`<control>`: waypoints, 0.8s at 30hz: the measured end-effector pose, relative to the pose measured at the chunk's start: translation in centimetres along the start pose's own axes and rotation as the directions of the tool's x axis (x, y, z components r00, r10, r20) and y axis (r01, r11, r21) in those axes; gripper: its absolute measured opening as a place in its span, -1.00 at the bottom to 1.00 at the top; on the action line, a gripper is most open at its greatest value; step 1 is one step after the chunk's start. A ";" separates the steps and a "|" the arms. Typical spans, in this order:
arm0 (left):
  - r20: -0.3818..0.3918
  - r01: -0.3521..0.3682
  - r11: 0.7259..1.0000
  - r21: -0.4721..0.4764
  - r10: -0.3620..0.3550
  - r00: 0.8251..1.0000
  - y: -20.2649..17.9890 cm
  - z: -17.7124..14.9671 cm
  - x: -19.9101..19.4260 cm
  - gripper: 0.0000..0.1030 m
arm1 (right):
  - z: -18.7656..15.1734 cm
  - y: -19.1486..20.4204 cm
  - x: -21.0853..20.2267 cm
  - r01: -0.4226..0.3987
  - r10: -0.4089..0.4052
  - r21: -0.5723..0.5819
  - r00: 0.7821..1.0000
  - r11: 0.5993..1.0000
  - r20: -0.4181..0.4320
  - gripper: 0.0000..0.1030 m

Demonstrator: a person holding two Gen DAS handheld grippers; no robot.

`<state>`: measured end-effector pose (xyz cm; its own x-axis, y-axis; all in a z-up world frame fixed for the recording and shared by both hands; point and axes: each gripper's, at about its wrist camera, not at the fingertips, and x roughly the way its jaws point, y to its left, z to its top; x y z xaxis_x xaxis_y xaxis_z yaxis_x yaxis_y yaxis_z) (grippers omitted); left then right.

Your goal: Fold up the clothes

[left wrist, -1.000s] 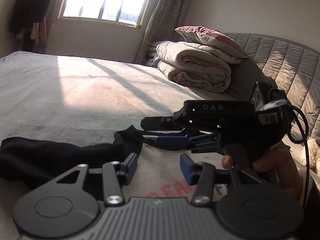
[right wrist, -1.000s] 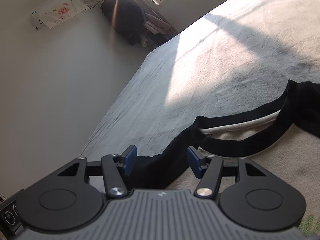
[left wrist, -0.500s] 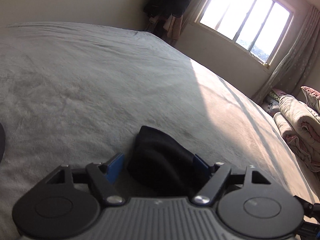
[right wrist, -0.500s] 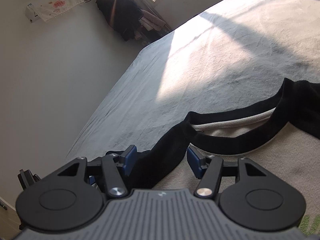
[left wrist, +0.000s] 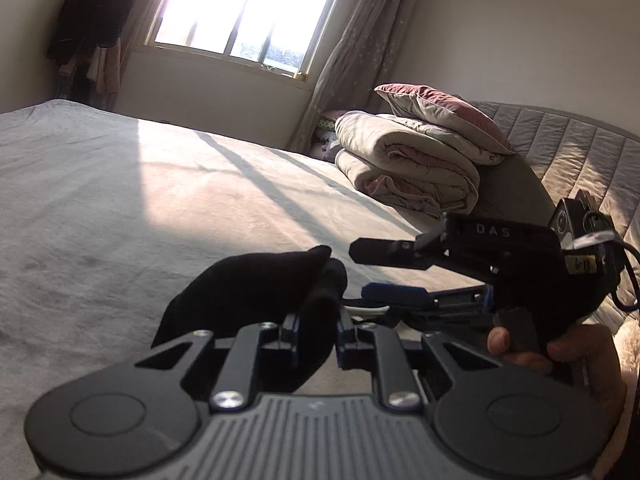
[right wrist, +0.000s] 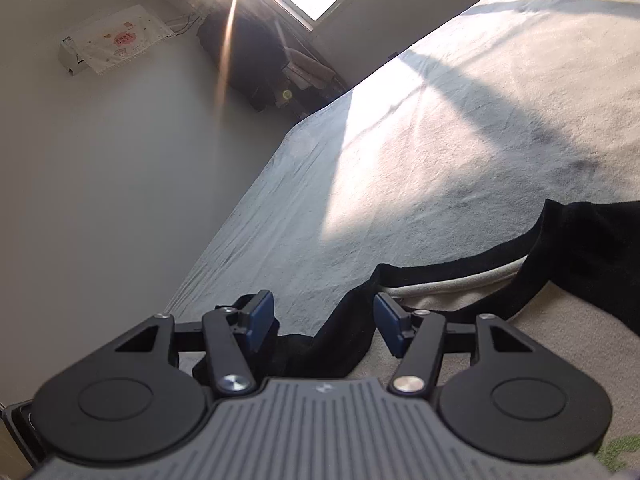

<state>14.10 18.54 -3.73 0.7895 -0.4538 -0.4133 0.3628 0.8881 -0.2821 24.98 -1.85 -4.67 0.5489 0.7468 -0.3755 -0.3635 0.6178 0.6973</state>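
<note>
Left claw: the left claw [left wrist: 316, 334] is pinching a bunched fold of the black sleeve [left wrist: 256, 288] between its two pads, lifting the dark cloth off the bed [left wrist: 120, 208].
Right claw: the right claw [right wrist: 325, 322] is standing with its blue pads spread apart, gripping nothing, while a strip of black fabric is running beneath the gap; in the left wrist view the same tool [left wrist: 472, 256] is sitting in the person's right hand [left wrist: 560, 356], just beside the lifted sleeve.
Garment: the cream shirt [right wrist: 500, 344] with black sleeves and a black neckband [right wrist: 460, 264] is lying flat on the bed near both tools, its neck opening facing the sunlit sheet.
Bed: a pale grey cover is catching a wide band of sunlight crossed by window shadows.
Bedding: a folded quilt [left wrist: 408, 168] is resting at the far side of the bed, a maroon-edged pillow [left wrist: 436, 108] lying on top of it against the quilted headboard [left wrist: 580, 152].
Background: a bright window [left wrist: 248, 12] is glaring beside a drawn curtain [left wrist: 348, 52], and dark clothes [left wrist: 88, 20] are hanging in the corner.
</note>
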 end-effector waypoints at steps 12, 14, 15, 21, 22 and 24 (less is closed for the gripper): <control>-0.028 -0.001 0.991 -0.135 -0.003 1.000 -0.1 -0.8 -1.1 0.07 | -0.3 -0.8 1.0 -0.070 0.073 0.028 0.993 0.997 -0.095 0.18; -0.007 -0.017 0.977 -0.211 0.016 1.000 0.9 -0.4 -2.2 0.16 | -0.5 -1.1 1.3 -0.078 0.082 0.043 0.989 0.996 -0.120 0.18; 0.006 -0.038 0.970 -0.238 0.041 0.999 1.4 -0.1 -2.8 0.23 | -0.6 -1.3 1.5 -0.081 0.087 0.051 0.987 0.995 -0.132 0.18; 0.021 -0.191 0.914 -0.358 0.212 0.977 4.4 1.9 -4.6 0.41 | -1.4 -0.8 2.4 -0.070 0.070 0.010 0.977 0.998 -0.202 0.00; -0.006 -0.206 0.899 -0.386 0.221 0.975 5.1 2.1 -4.3 0.41 | -1.5 -0.7 2.5 -0.068 0.067 0.002 0.975 0.998 -0.214 0.00; -0.054 -0.195 0.865 -0.462 0.192 0.980 6.7 2.1 -3.3 0.41 | -1.8 -0.6 2.8 -0.064 0.059 -0.013 0.970 0.998 -0.236 0.00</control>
<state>15.02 26.13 -2.41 0.8168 -0.2776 -0.5057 -0.0691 0.8233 -0.5634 25.39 0.35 -7.21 0.3330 0.8190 -0.4673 -0.4079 0.5719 0.7117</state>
